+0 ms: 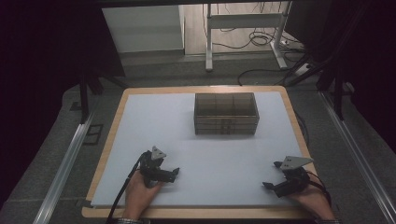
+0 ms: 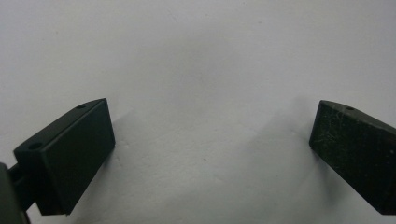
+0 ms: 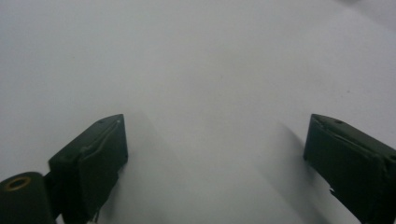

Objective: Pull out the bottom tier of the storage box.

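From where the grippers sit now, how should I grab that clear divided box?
Grip the clear box across its short width, one jaw on the near long wall, one on the far, coming from above. It lies lengthwise across the table; its length looks too wide for the jaws.

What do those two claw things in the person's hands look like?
Each hand holds a small black tool. The left claw has a grey three-cornered plate on top and a black cable trailing back past the wrist. The right claw has the same kind of grey plate and thin dark cables looping by the hand. Up close, the fingers are flat black blocks with small screw holes.
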Demonstrator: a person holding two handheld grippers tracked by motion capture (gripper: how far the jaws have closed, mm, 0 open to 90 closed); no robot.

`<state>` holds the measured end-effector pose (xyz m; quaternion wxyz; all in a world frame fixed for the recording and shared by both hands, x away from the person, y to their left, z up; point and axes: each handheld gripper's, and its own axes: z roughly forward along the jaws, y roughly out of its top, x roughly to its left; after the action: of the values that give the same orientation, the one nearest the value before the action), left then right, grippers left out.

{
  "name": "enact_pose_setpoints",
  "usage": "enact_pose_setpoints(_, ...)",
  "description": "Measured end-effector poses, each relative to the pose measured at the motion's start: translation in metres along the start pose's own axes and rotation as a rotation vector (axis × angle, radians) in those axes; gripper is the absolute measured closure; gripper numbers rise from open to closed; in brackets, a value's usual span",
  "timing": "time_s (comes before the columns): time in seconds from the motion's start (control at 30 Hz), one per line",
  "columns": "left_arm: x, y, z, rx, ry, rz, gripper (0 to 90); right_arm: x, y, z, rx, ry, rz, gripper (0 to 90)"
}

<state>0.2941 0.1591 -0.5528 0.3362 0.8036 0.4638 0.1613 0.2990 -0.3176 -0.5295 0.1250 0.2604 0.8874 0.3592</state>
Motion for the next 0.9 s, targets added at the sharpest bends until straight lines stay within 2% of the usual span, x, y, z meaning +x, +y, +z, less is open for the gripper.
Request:
enact_pose_setpoints(0.13, 0.000, 0.000, 0.000, 0.000, 0.000, 0.000, 0.0, -0.001, 0.000, -0.002, -0.003, 0.009, 0.025, 11.0)
enact_pose_setpoints(0.23, 0.000, 0.000, 0.000, 0.000, 0.000, 0.000, 0.0, -0.001, 0.001, -0.004, 0.003, 0.011, 0.025, 13.1)
enact_pose_setpoints(0.5, 0.000, 0.000, 0.000, 0.000, 0.000, 0.000, 0.0, 0.001, 0.009, -0.004, 0.013, -0.017, -0.019, 19.2)
enact_pose_setpoints(0.73, 0.000, 0.000, 0.000, 0.000, 0.000, 0.000, 0.0, 0.003, 0.016, -0.004, 0.016, -0.020, -0.042, 24.1)
enact_pose_setpoints(0.9, 0.000, 0.000, 0.000, 0.000, 0.000, 0.000, 0.0, 0.003, 0.021, -0.003, 0.013, -0.051, -0.065, 26.1)
